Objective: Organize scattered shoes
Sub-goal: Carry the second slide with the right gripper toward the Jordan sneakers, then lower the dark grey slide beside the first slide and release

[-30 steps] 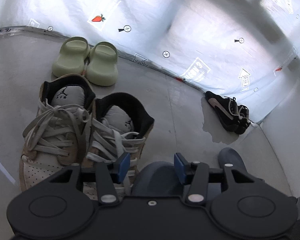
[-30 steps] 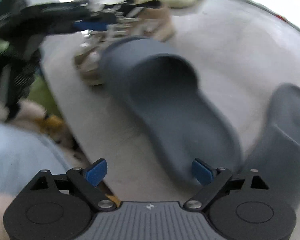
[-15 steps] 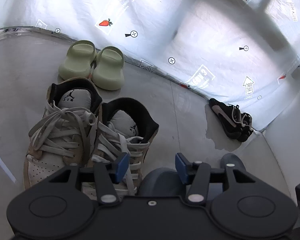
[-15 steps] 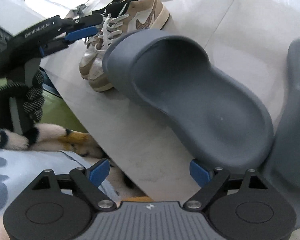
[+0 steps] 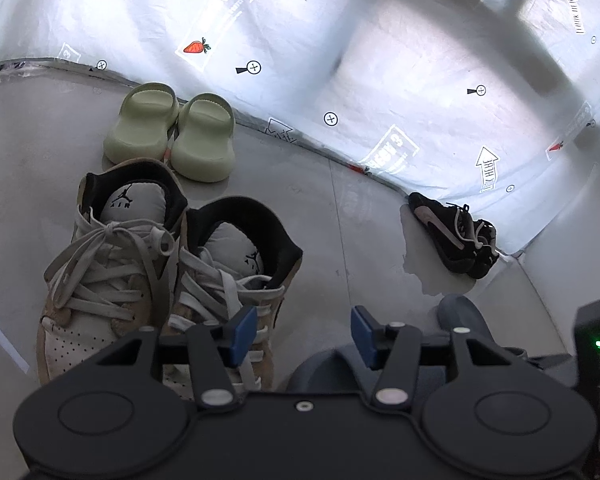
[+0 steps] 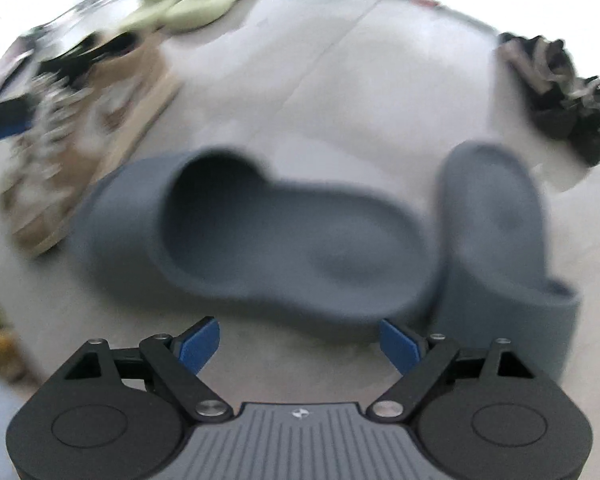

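My left gripper (image 5: 304,332) hangs open with nothing between its fingers, just in front of a tan-and-white sneaker pair (image 5: 160,272). Part of a grey-blue slide (image 5: 460,320) shows behind its right finger. In the blurred right wrist view two grey-blue slides lie on the floor, one across the middle (image 6: 252,232) and one at the right (image 6: 500,240). My right gripper (image 6: 300,344) points down just short of the middle slide. Its jaws are opening, and only bare floor lies between them.
A pale green pair of slides (image 5: 172,136) stands behind the sneakers, near the white printed sheet wall (image 5: 340,60). Black sneakers (image 5: 456,236) lie in the far right corner. A black device with a green light (image 5: 592,344) sits at the right edge.
The right wrist view has swung right and tipped down, so both grey-blue slides and the black sneakers now show. The left view is nearly the same; a green-lit black device has entered at its right edge.
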`<state>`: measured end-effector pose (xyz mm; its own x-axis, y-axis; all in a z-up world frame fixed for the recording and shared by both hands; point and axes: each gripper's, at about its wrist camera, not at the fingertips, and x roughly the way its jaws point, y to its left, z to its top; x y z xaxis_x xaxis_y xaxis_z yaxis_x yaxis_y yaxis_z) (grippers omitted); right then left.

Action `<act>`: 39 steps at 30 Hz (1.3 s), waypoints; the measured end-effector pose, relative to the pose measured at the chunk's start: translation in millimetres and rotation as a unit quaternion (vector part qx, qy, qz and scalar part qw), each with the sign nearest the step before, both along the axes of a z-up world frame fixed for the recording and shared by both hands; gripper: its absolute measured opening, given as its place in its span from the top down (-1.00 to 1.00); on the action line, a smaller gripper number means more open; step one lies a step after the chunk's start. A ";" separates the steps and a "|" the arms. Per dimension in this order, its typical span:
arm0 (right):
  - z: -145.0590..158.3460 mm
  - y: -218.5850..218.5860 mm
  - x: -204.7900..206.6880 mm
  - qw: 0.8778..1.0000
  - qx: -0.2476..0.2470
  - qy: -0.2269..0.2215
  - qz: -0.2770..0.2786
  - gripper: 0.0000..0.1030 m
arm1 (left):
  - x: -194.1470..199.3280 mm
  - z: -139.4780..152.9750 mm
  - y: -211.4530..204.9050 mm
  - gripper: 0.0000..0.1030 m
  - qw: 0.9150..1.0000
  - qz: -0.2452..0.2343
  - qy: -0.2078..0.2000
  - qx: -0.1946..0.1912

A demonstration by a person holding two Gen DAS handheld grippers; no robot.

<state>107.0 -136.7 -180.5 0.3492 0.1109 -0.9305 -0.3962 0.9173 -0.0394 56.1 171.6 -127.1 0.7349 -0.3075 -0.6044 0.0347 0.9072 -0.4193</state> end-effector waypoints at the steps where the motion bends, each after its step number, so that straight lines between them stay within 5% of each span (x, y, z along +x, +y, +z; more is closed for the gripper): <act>1: -2.1 1.1 3.6 1.000 -0.004 -0.006 0.000 -0.75 | 0.2 0.0 0.4 -0.03 1.000 0.001 0.000 0.000; 8: -12.2 11.5 20.7 0.994 -0.020 -0.103 -0.034 -0.79 | -1.8 2.3 2.5 -0.03 1.000 0.008 -0.004 0.006; 11: -4.5 9.5 19.2 0.985 -0.030 -0.138 -0.097 -0.79 | -2.4 2.2 4.9 -0.04 1.000 0.013 -0.004 0.010; 15: 18.0 3.2 -5.8 0.959 0.117 -0.154 -0.207 -0.89 | -1.0 1.1 8.8 -0.07 1.000 0.021 0.000 0.009; 17: 20.2 11.7 -15.6 0.950 0.165 -0.152 -0.218 -0.95 | -1.0 1.3 9.8 -0.07 1.000 0.019 0.002 0.012; 23: -0.3 71.6 -8.1 0.975 0.129 -0.124 -0.133 -0.97 | -7.6 2.8 15.8 -0.09 1.000 0.011 0.002 0.023; 29: -8.6 70.6 -0.8 0.973 0.149 -0.114 -0.133 -1.00 | -15.4 1.3 30.8 -0.09 0.999 0.039 0.008 0.018; 39: 11.7 45.0 -37.7 0.986 0.040 -0.133 -0.097 -0.98 | -7.2 -2.7 12.9 -0.09 1.000 0.004 0.013 0.017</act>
